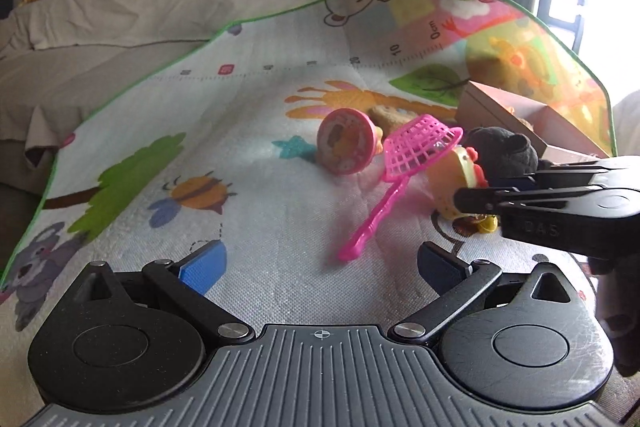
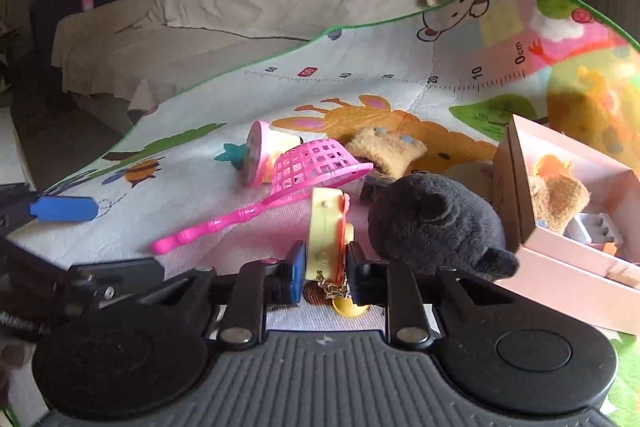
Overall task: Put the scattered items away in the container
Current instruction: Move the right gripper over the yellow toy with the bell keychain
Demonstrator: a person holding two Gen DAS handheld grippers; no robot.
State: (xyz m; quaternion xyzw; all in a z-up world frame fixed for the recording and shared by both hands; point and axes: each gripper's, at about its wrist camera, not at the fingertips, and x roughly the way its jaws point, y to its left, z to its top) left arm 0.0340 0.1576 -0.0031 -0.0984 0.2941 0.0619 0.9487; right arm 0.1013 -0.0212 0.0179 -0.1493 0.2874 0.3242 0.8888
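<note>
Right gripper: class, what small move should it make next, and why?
Probably lift. The right gripper is shut on the yellow toy, which lies on the mat beside the black plush. The pink box stands open just to the right, so raising the toy clear and carrying it over the box wall seems next.

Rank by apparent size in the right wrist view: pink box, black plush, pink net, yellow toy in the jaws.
1. pink box, cut off by the frame edge
2. black plush
3. pink net, long but thin, so close to the plush
4. yellow toy, partly hidden by the pads
</note>
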